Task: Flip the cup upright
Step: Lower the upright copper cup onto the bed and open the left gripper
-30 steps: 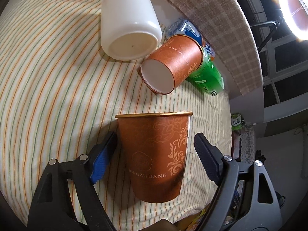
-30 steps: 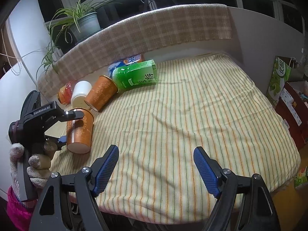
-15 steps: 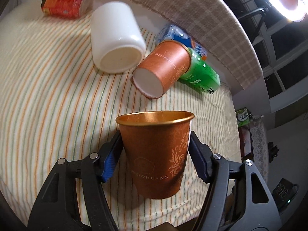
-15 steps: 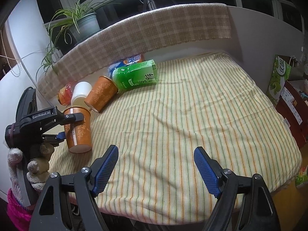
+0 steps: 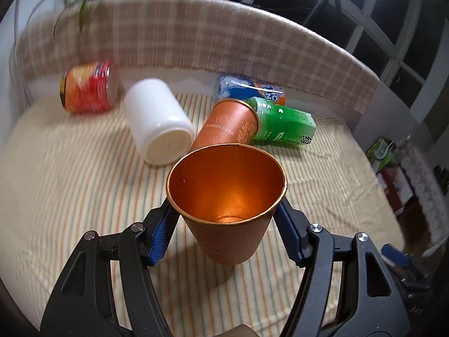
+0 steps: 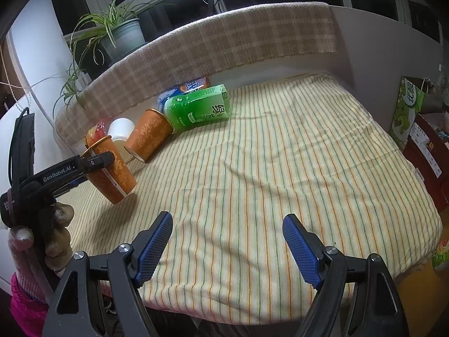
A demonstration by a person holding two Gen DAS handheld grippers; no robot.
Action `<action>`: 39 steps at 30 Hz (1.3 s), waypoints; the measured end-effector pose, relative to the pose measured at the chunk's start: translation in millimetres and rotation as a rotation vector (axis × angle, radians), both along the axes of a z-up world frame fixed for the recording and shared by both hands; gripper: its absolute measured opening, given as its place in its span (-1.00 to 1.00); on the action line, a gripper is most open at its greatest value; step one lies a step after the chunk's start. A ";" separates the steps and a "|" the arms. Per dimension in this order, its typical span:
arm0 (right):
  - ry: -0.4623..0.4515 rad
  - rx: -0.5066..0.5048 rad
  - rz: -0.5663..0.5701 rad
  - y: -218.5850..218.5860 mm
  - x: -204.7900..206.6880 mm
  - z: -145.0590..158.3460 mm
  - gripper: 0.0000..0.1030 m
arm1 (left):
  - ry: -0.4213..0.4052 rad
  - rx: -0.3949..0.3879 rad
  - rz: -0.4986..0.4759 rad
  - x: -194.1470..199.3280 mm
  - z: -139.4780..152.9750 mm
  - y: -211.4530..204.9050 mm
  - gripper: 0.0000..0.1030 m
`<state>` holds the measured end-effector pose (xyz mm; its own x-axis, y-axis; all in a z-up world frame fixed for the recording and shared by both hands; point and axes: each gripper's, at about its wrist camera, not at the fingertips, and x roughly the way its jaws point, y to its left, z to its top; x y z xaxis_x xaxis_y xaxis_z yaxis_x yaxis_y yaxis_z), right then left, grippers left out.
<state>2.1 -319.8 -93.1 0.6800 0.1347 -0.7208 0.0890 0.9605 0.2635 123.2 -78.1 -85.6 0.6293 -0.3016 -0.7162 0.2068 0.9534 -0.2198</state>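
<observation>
Cup (image 5: pixel 227 196) clamped in left gripper (image 5: pixel 226 231) — tilted, seemingly airborne, per right wrist.

Lettering "GenRobot.AI", white, on the black arm of the left gripper (image 6: pixel 92 165). "HONGZHUANG" printed on the side of the lying orange paper cup (image 5: pixel 228 126). Chinese characters "绿茶" on the green carton (image 6: pixel 199 109); the blue package's (image 5: pixel 247 90) print is not legible.
</observation>
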 end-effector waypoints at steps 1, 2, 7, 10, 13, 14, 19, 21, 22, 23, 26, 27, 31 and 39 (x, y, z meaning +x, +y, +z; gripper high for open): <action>-0.001 -0.002 0.000 0.0 -0.3 0.3 0.61 | -0.016 0.019 -0.002 -1.5 0.9 -2.2 0.31; -0.002 -0.004 -0.001 0.1 -0.5 0.5 0.61 | -0.029 0.032 -0.005 -2.7 1.5 -4.2 0.31; -0.007 -0.020 0.000 1.1 -1.1 1.1 0.61 | -0.093 0.102 -0.016 -9.4 2.9 -10.4 0.31; -0.007 -0.019 0.000 1.2 -0.7 1.2 0.61 | -0.109 0.121 -0.022 -11.3 2.9 -11.9 0.31; -0.005 -0.021 0.001 1.6 -1.1 1.4 0.61 | -0.114 0.128 -0.021 -9.8 1.2 -11.1 0.31; -0.004 -0.021 0.000 1.5 -0.8 1.1 0.61 | -0.114 0.127 -0.021 -9.9 0.8 -11.0 0.31; 0.000 -0.020 -0.001 2.6 -0.3 0.3 0.61 | -0.115 0.113 -0.030 -9.0 -3.0 -8.3 0.31; 0.000 -0.021 -0.001 2.8 -0.6 0.2 0.61 | -0.105 0.106 -0.035 -8.0 -6.1 -7.4 0.31; -0.001 -0.021 -0.001 3.1 -0.7 0.3 0.61 | -0.099 0.099 -0.039 -7.6 -7.6 -7.2 0.31; -0.001 -0.022 -0.001 3.3 -0.7 0.4 0.61 | -0.088 0.089 -0.045 -7.4 -9.9 -6.2 0.31; 0.000 -0.021 0.000 3.8 -0.6 0.1 0.61 | -0.074 0.083 -0.053 -7.8 -14.1 -5.8 0.31; 0.000 -0.021 0.001 4.1 -0.5 0.1 0.61 | -0.073 0.082 -0.055 -8.6 -15.1 -5.7 0.31; 0.003 -0.021 0.006 5.9 0.3 -0.5 0.61 | -0.067 0.068 -0.073 -11.8 -15.5 -4.9 0.31; 0.000 -0.023 0.014 10.3 1.4 0.8 0.61 | -0.041 0.053 -0.108 -14.8 -18.0 -5.6 0.31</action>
<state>3.5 -309.6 -92.3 0.6777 0.1276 -0.7241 0.0752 0.9676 0.2409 108.5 -83.8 -103.6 0.6244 -0.3315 -0.7073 0.3168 0.9351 -0.1587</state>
